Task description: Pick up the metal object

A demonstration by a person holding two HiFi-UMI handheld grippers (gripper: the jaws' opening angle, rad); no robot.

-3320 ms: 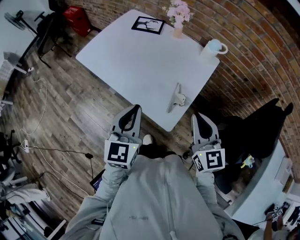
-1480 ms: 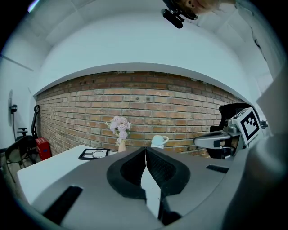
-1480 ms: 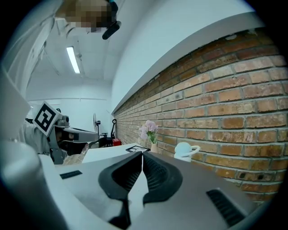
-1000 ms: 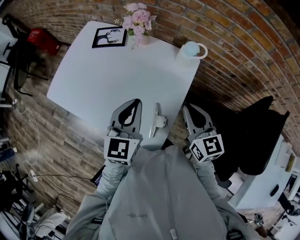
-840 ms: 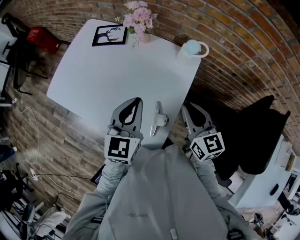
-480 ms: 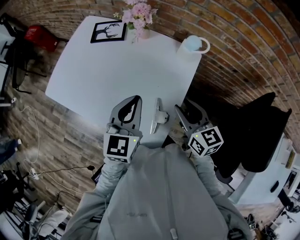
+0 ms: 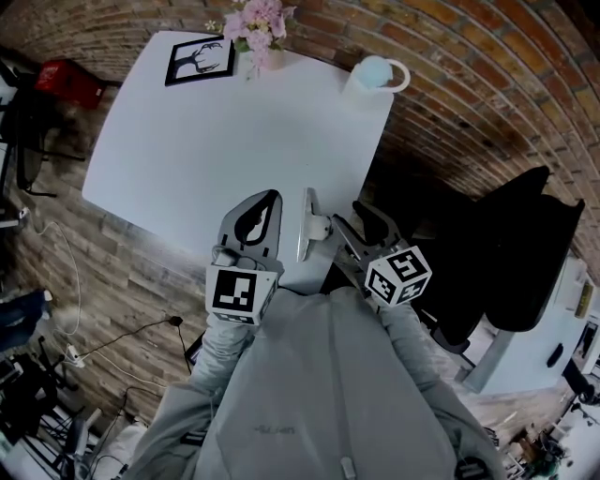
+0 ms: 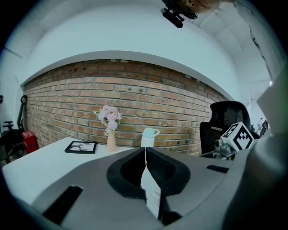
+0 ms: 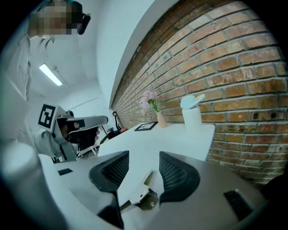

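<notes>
Head view: a slim silver metal object (image 7: 303, 223) lies at the near edge of the white rectangular table (image 7: 216, 141), between the two grippers. The left gripper (image 7: 270, 196) hangs just beside it on its left, over the tabletop. The right gripper (image 7: 349, 217) angles in from the right, with its tips near the object's bracket-like end. A black picture frame (image 7: 200, 60), a vase of pink flowers (image 7: 255, 23) and a pale lidded mug (image 7: 372, 75) stand along the far side, by the red brick wall (image 7: 450, 84).

Left gripper view: its two dark jaws meet along a thin seam, with nothing between them.

Right gripper view: the jaws have just been opening and stand wide apart. The metal object lies on the table in the gap between them, down near their base, and neither pad presses on it.
</notes>
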